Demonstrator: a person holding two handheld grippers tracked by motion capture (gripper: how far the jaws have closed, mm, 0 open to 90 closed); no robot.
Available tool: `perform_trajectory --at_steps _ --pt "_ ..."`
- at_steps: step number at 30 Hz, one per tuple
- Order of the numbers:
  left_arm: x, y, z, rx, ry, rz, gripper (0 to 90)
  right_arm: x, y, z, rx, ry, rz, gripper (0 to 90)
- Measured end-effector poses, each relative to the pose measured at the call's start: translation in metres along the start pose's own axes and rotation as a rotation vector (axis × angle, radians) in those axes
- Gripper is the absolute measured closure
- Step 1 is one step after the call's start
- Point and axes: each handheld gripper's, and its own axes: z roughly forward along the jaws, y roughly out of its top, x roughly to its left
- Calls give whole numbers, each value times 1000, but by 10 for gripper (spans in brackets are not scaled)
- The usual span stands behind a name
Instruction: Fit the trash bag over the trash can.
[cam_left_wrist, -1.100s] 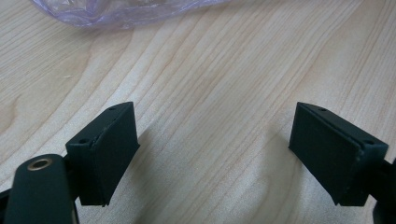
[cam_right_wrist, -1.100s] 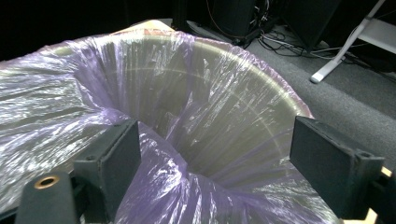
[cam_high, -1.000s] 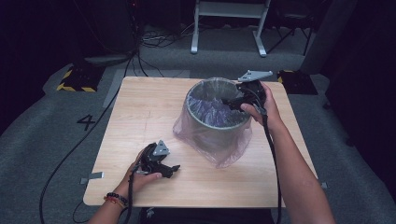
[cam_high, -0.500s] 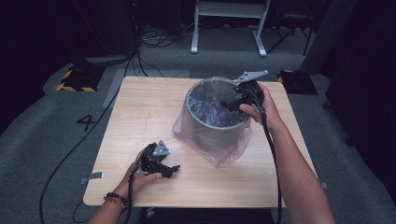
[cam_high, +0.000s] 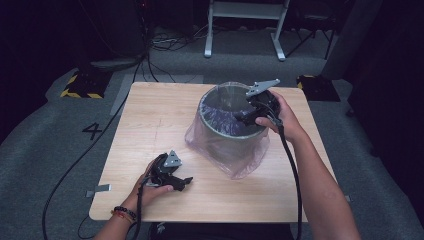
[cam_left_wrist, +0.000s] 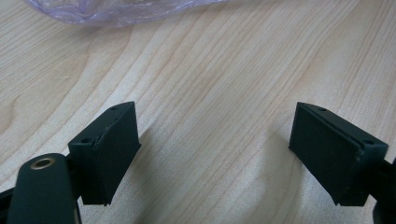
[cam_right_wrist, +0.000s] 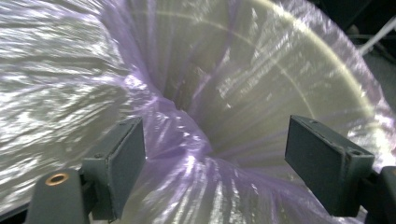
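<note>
Right tongs (cam_high: 243, 118) spread inside upright bin (cam_high: 227, 131), bag (cam_right_wrist: 196, 154) between; left tongs (cam_high: 186, 183) spread on table (cam_high: 150, 115)

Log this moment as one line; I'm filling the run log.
left gripper: open, on table | right gripper: open, inside bin over purple bag

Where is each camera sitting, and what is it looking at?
High view: above the person's side, looking forward and down at the table; forearms, left gripper and right gripper show.
Left gripper view: on that gripper, facing the wood; open jaws show.
Right gripper view: faces into the bin; open jaws show.
Shared: the purple bag appears in all three.
</note>
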Motion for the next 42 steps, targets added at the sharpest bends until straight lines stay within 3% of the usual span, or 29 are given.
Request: perform_trajectory --at_steps 3,7,14,21,26,33,42 --pt "0 0 0 0 0 2 157 3 2 -3 -21 23 -24 201" --pt "0 0 0 -1 -1 0 157 6 2 2 31 56 -51 196" --pt "0 0 0 -1 -1 0 157 1 1 11 85 118 0 198" --pt "0 0 0 -1 -1 0 157 1 5 17 178 126 -10 200" --pt "0 0 0 -1 -1 0 157 2 8 22 256 125 11 204" --pt "0 0 0 -1 -1 0 157 1 10 27 323 152 20 210" --pt "0 0 0 -2 -1 0 157 1 11 30 385 151 29 220"
